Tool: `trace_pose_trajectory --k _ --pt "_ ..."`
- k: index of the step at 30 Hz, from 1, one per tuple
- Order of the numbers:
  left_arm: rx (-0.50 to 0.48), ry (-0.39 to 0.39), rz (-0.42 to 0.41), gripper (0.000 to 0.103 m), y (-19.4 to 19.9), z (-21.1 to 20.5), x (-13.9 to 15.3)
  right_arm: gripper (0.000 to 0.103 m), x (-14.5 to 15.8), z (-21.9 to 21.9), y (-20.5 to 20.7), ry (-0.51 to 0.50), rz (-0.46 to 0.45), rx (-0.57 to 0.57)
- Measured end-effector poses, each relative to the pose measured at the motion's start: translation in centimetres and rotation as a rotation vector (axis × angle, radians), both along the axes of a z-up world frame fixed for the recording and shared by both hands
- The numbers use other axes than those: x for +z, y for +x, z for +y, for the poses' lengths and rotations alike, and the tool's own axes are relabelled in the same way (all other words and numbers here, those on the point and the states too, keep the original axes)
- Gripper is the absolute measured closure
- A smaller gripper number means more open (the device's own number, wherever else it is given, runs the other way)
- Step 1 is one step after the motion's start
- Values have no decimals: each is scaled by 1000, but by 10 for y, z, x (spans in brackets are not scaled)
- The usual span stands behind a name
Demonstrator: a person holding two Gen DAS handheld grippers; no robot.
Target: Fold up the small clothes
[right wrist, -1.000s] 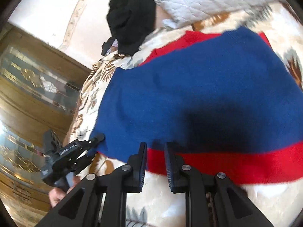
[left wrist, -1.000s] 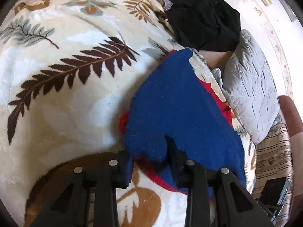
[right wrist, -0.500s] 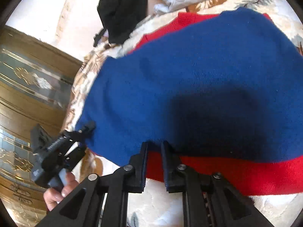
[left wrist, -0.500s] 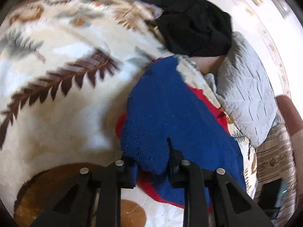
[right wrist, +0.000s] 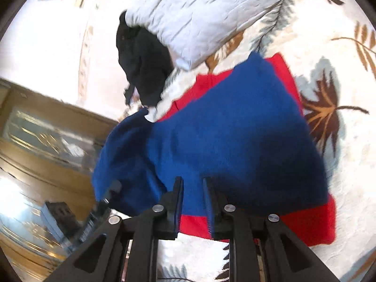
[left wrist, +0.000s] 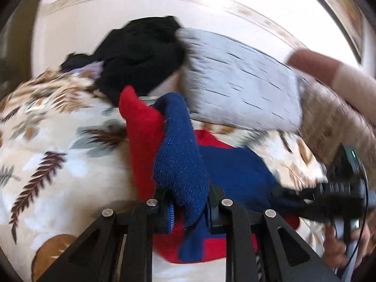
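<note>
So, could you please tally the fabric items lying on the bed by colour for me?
Blue and red: 1, the knitted sweater, pinched by the left gripper and the right gripper.
Black: 1, the bundled black garment.
Grey: 1, the quilted pillow.
Cream with leaf print: 1, the blanket underneath.
Total: 4.

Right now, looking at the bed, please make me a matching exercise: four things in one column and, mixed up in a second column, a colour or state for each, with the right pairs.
Things:
1. left hand-held gripper
2. pillow
3. garment heap
4. blanket

Descriptions:
A. black, bunched beside the pillow
B. cream with brown leaf print
C. shut on the blue and red knit, raising its corner
D. pale grey, quilted

Pairs: 1-C, 2-D, 3-A, 4-B
</note>
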State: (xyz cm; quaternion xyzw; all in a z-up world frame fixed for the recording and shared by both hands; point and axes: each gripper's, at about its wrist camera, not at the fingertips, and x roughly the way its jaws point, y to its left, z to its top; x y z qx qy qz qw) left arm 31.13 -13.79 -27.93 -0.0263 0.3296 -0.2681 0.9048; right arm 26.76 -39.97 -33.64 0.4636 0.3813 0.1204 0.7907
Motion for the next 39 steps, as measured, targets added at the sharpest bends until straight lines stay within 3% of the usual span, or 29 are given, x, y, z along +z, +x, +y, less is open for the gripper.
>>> trace_pose_trajectory --k 1,2,3,5,8,11,16,23,25,26,27,28,31,35,39 --pt "-23 9 0 83 -3 -8 -2 77 0 -3 0 23 -7 -3" --pt "-37 16 1 83 -6 -13 -4 68 0 -7 0 65 -21 -4" --pt "-56 28 9 83 -9 -21 -8 38 -1 -11 1 103 -27 -1" --pt "-79 50 16 84 -13 -31 -14 12 -3 -19 7 166 -19 -5" --pt "-103 88 7 84 -21 -42 -21 12 -5 -24 29 271 -34 23" --pt "-120 120 -14 84 -29 -45 -22 12 -8 -25 59 256 18 47" --pt "-140 167 -43 84 -34 -45 -24 12 -27 -11 106 343 93 120" --pt "-191 223 -74 84 -42 -48 -25 12 0 6 161 146 90 149" --pt "-195 218 -70 84 -41 -49 -25 16 5 7 167 71 83 135" --pt "-194 215 -66 84 -39 -49 -24 36 11 10 173 -2 73 149" --pt "-196 209 -61 84 -38 -50 -22 77 15 13 174 -62 61 184" --pt "-201 202 -56 84 -38 -52 -20 83 21 18 176 -136 50 225" --pt "-233 210 -72 84 -44 -62 -13 84 30 13 164 -241 25 218" --pt "-272 187 -66 84 -51 -82 -6 84 48 -12 149 -270 -48 193" --pt "-319 196 -40 84 -52 -117 -13 84 51 -38 137 -308 -50 175"
